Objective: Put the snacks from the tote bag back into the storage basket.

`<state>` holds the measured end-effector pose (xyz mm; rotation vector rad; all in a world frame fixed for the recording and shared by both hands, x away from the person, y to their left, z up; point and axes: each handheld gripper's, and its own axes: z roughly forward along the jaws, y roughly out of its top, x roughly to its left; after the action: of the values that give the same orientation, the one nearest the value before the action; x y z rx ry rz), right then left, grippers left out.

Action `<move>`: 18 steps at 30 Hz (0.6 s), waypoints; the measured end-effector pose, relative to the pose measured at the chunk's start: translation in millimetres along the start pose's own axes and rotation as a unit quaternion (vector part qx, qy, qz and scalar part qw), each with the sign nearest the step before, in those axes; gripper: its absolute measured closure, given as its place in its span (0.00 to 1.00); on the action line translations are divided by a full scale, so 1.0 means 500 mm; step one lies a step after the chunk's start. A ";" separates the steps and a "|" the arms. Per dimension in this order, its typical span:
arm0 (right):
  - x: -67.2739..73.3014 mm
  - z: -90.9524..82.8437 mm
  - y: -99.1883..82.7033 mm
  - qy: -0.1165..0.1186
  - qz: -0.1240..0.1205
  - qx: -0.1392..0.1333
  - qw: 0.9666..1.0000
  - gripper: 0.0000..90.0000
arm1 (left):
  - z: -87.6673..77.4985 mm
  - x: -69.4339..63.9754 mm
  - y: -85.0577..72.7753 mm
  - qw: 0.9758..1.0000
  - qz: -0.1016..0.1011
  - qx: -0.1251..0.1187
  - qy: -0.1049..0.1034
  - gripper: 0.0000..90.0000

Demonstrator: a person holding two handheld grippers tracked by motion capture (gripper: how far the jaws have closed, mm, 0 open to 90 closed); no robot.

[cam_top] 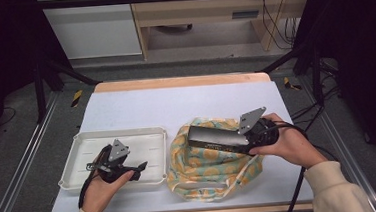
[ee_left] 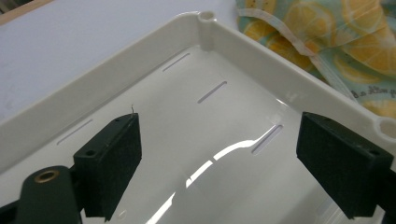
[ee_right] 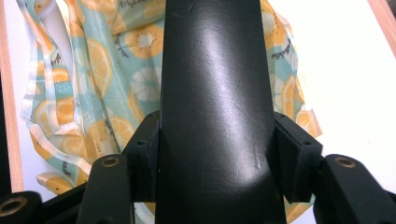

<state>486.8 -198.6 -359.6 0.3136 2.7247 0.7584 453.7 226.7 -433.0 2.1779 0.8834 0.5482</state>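
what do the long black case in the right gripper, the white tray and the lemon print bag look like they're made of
Long black case: likely leather or faux leather, with a soft sheen and fine creases. White slotted tray: moulded plastic, glossy, with sharp light reflections. Lemon print bag: looks like thin fabric or coated cloth, since it folds and crumples softly.

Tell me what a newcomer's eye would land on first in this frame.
First, the long black case clamped in the right hand-held gripper, held above the lemon-print bag crumpled on the table's right half. Next, the white tray at left, with the left hand-held gripper open over its glossy bare floor.
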 end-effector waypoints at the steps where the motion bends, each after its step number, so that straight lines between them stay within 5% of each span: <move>1: -0.001 -0.003 0.005 -0.002 0.001 -0.003 1.000 0.48 | 0.004 0.001 0.009 1.000 0.003 0.000 -0.016 0.15; 12: -0.002 -0.004 0.038 -0.008 0.004 -0.016 1.000 0.48 | 0.009 0.021 0.068 0.996 0.037 0.016 -0.074 0.14; 18: 0.001 0.012 0.064 0.005 -0.007 -0.015 1.000 0.48 | -0.008 0.022 0.108 0.993 0.074 0.022 -0.094 0.13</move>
<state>492.5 -168.7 -347.5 0.2850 2.7198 0.7973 481.5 208.7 -388.7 2.3043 0.6424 0.3878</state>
